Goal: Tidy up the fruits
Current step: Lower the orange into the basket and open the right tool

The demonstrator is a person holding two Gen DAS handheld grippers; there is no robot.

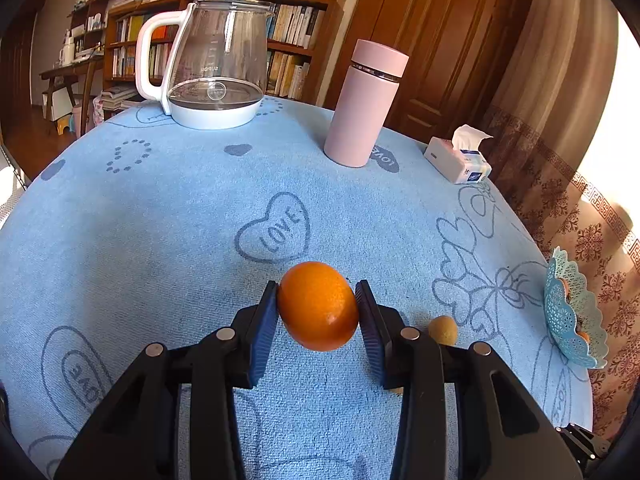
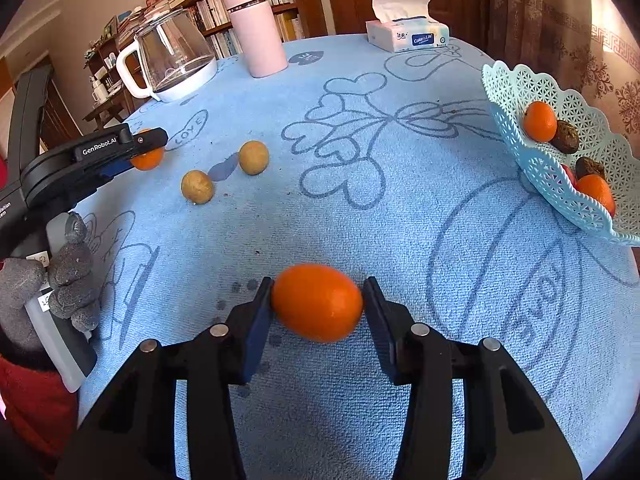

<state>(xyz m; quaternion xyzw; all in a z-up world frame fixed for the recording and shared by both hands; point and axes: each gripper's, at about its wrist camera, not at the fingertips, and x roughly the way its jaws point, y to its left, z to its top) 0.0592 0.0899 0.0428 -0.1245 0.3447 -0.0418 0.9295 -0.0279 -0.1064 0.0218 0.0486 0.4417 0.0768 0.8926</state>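
the left gripper [image 1: 317, 304] is pinching a round orange mandarin [image 1: 318, 306] above the blue cloth-covered table [image 1: 160, 220]; the right gripper [image 2: 318, 304] is clamping an oval orange mandarin [image 2: 317, 302], long axis running left-right, left of the lacy blue plastic basket [image 2: 520, 92].

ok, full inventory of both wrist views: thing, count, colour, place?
round orange fruits held: 2, orange, one in the left gripper, one in the right gripper
small round tan fruits: 2, tan-brown, loose on the cloth
lattice plastic fruit basket: 1, light blue, table's right edge, holding orange and dark fruits
glass kettle: 1, clear with white base, far side
insulated bottle: 1, pink, far side
tissue pack: 1, white, far edge
tablecloth: 1, blue
gloved hand: 1, grey, on the left gripper's handle
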